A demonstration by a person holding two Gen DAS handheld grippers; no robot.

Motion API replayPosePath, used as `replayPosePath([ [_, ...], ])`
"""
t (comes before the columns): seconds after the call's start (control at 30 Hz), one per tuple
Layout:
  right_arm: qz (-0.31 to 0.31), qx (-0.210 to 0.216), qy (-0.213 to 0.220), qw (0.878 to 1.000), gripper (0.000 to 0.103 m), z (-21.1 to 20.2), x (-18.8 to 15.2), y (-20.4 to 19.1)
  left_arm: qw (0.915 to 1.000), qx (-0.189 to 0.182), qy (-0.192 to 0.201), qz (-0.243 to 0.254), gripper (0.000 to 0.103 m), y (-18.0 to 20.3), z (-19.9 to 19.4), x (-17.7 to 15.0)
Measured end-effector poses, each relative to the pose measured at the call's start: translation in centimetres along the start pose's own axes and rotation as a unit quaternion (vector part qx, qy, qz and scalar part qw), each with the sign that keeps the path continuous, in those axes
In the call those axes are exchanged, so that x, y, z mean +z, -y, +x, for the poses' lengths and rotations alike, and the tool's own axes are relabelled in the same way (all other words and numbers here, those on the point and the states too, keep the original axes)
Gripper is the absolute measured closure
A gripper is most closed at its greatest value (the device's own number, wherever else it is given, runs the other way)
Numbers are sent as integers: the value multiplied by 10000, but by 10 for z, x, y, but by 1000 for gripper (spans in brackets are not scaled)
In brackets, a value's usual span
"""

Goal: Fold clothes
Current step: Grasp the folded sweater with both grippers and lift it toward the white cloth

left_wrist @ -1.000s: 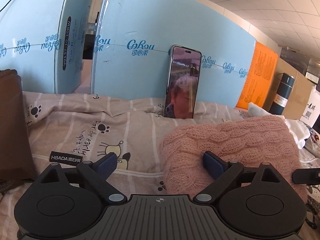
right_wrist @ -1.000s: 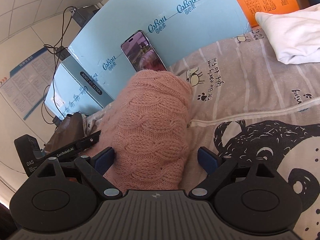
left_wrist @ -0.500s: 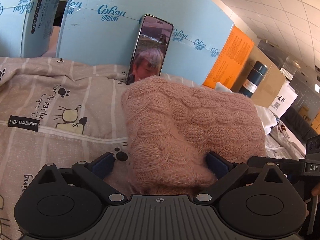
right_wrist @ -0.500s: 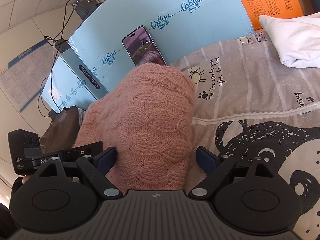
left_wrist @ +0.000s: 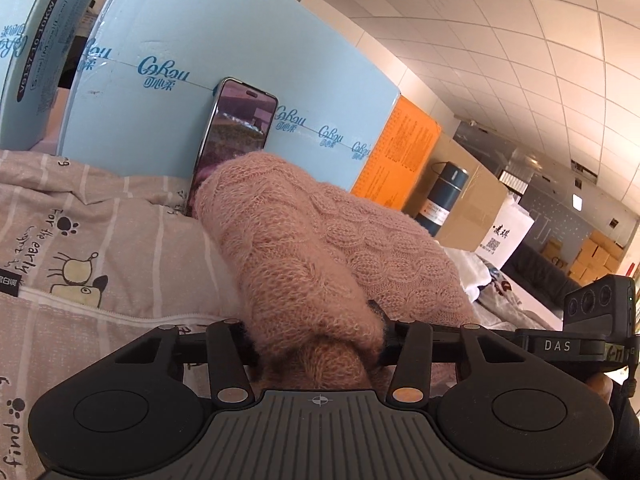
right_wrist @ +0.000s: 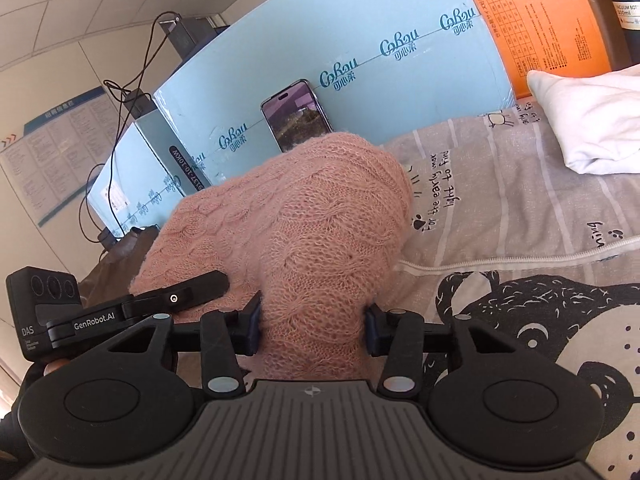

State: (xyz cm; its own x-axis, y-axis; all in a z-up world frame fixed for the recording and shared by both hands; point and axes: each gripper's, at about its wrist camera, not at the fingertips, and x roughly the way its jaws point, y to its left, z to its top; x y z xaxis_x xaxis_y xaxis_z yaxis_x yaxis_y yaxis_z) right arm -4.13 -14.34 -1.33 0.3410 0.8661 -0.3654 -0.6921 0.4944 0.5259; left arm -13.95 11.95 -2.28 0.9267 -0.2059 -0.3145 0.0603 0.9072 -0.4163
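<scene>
The pink cable-knit sweater [left_wrist: 320, 248] is thick, lofty and limp — light for its bulk, not slippery, not fragile, though the fuzzy yarn could snag on a pad corner. It has no stiffness of its own: the part held up humps and sags away from the grip, so it probably needs two holds set apart along one edge, each taking in all the layers of the bundle, not one loose ply.

Both grippers have such a hold. The left gripper [left_wrist: 316, 340] is closed on a bunched near end of the knit, its pads sunk into the wool with a fat wad between them. The right gripper [right_wrist: 312, 328] is likewise clamped on a thick roll of the same sweater [right_wrist: 304, 216], jaws only partly closed because the fabric fills the gap.

The sweater lies on the printed grey-and-beige duvet [right_wrist: 500, 208], its near end lifted off the duvet by the grippers, its far end reaching toward the duvet's far edge, where a phone [left_wrist: 236, 136] leans against a pale blue carton [left_wrist: 168, 32]. Its long axis runs from the grippers away to that phone, the cable ribs following the same line. Whether collar or hem is the near end I cannot tell; the garment already looks folded over into a compact thick bundle
</scene>
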Motion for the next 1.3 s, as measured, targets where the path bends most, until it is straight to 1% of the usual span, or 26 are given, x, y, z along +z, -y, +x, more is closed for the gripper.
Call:
replayPosePath([
  [0.1, 29, -101, 610, 9981, 66, -26, 9, -4, 9991, -195, 211, 299, 57, 30, -1, 8],
  [0.17, 89, -186, 1004, 9947, 66, -48, 16, -3, 9972, -366, 473, 457, 57, 50, 4, 18],
  [0.27, 143, -368, 1578, 9867, 66, -80, 27, 1, 9937, -683, 704, 542, 59, 77, 23, 38],
  [0.33, 163, -581, 1943, 9791, 66, -99, 40, 7, 9904, -895, 835, 647, 59, 98, 41, 50],
  [0.4, 205, -797, 2310, 9695, 66, -117, 54, 15, 9880, -1068, 931, 615, 59, 114, 61, 61],
  [0.47, 320, -1027, 2647, 9583, 66, -129, 71, 27, 9864, -1189, 1051, 438, 59, 130, 88, 74],
  [0.53, 535, -1272, 2934, 9460, 66, -136, 86, 41, 9865, -1135, 1155, 262, 59, 146, 118, 78],
  [0.6, 630, -1731, 3147, 9311, 66, -135, 93, 56, 9895, -1005, 1035, 120, 59, 164, 154, 73],
  [0.67, 666, -2254, 3312, 9138, 66, -132, 96, 71, 9909, -1014, 885, 86, 59, 176, 183, 62],
  [0.7, 714, -2440, 3360, 9069, 66, -130, 98, 80, 9913, -1029, 811, 98, 59, 180, 196, 57],
  [0.83, 1112, -2687, 3340, 8966, 65, -116, 101, 122, 9934, -948, 637, 42, 59, 183, 238, 51],
  [0.93, 1409, -2868, 3321, 8875, 63, -105, 104, 154, 9948, -849, 568, 1, 59, 175, 260, 46],
  [0.97, 1462, -2924, 3295, 8858, 63, -100, 104, 163, 9951, -825, 536, -6, 59, 171, 266, 43],
  [1.07, 1367, -3097, 3098, 8885, 60, -81, 99, 178, 9965, -746, 373, -86, 59, 160, 282, 35],
  [1.1, 1301, -3201, 2990, 8895, 58, -76, 98, 182, 9969, -721, 293, -97, 57, 158, 285, 35],
  [1.13, 1266, -3279, 2924, 8894, 55, -73, 97, 184, 9969, -726, 263, -150, 51, 155, 286, 38],
  [1.17, 1275, -3347, 2891, 8878, 53, -71, 96, 184, 9963, -739, 331, -273, 46, 150, 283, 40],
  [1.23, 1300, -3536, 2892, 8800, 43, -70, 93, 184, 9954, -599, 606, -436, 24, 143, 272, 42],
  [1.27, 1316, -3647, 2883, 8756, 39, -70, 92, 185, 9946, -514, 750, -506, 21, 140, 266, 43],
  [1.3, 1354, -3729, 2857, 8724, 34, -69, 91, 187, 9947, -352, 815, -509, 19, 138, 264, 44],
])
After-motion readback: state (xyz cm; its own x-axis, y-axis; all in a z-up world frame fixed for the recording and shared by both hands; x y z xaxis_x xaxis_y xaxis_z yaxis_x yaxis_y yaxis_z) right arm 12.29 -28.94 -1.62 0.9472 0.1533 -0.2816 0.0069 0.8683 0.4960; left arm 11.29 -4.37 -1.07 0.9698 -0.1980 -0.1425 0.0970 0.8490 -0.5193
